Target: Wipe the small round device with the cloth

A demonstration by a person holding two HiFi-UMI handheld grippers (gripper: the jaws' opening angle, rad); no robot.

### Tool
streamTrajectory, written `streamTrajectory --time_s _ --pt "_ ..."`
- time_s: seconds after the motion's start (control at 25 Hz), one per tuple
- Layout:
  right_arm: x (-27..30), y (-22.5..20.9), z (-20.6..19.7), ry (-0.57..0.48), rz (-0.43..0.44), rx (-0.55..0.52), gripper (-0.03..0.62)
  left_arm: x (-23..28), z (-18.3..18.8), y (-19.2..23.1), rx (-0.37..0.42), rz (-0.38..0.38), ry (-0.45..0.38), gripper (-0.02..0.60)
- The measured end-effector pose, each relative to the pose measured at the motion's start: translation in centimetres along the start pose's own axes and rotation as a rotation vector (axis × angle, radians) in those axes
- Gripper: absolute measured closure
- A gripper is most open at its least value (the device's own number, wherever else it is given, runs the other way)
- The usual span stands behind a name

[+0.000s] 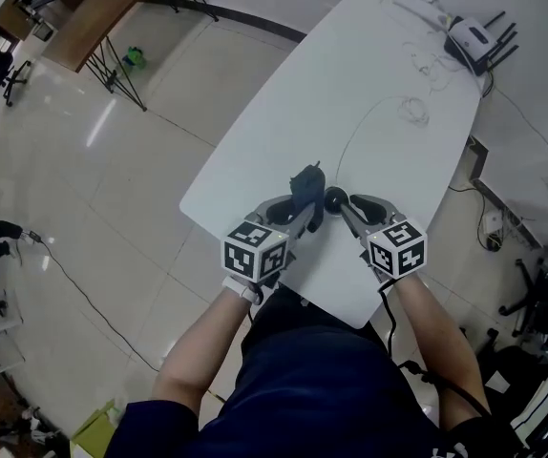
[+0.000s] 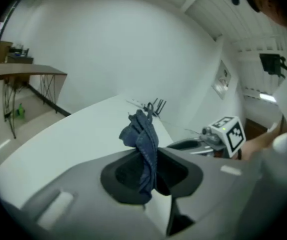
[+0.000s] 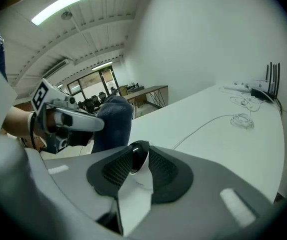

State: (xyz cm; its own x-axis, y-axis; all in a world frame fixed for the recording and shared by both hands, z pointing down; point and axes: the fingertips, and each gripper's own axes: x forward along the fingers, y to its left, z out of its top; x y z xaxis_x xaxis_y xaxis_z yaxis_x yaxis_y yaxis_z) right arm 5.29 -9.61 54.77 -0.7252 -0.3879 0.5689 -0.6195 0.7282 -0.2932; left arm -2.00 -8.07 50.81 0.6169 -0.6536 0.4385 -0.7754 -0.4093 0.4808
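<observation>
Left gripper (image 2: 151, 170): fingers clamped on crumpled dark blue cloth (image 2: 142, 134)
Right gripper (image 3: 136, 170): fingers clamped on small round black-and-white device (image 3: 136, 156)

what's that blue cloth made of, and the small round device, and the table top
Cloth: woven fabric, denim-like blue, matte; a stitched edge and soft folds show. Small round device: probably hard plastic, glossy black, judging by the sharp light glint on its curved top. Table: smooth white top with a faint sheen, maybe laminate; the look leaves it open.
</observation>
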Motion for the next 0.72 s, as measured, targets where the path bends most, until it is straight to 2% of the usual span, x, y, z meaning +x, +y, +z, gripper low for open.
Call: streamTrajectory --time_s 0.12,0.2,0.24,0.32,0.4,0.48,0.6,0.72 --pt "0.0 0.0 0.1 -0.005 0.004 0.018 0.49 0.7 -0.7 5.1 -0.076 0.074 0.086 0.505" --pt "-0.1 -0.1 0.1 -0.012 0.003 0.033 0.49 2.0 -1.8 7.2 -0.099 0.07 0.166 0.505" --pt "-0.1 -0.1 0.1 -0.016 0.002 0.041 0.49 2.8 -2.3 7.7 -0.106 0.046 0.199 0.505" --pt "-0.1 0.0 0.1 -0.022 0.002 0.056 0.491 4.6 -3.0 7.5 -0.129 -0.047 0.238 0.506" --pt "0.0 0.1 0.1 -0.026 0.002 0.066 0.493 6.1 -3.3 6.3 -0.156 -0.155 0.259 0.508" --pt "-0.1 0.2 0.2 -0.03 0.002 0.069 0.493 7.0 -3.8 4.9 -0.157 -0.232 0.298 0.508" --pt "-0.1 0.2 0.2 -0.033 -0.001 0.072 0.493 7.9 -4.9 4.5 -0.148 -0.249 0.353 0.508" --pt "-0.2 0.0 0.1 -0.035 -0.004 0.08 0.493 8.5 -5.1 4.8 -0.214 -0.259 0.343 0.508"
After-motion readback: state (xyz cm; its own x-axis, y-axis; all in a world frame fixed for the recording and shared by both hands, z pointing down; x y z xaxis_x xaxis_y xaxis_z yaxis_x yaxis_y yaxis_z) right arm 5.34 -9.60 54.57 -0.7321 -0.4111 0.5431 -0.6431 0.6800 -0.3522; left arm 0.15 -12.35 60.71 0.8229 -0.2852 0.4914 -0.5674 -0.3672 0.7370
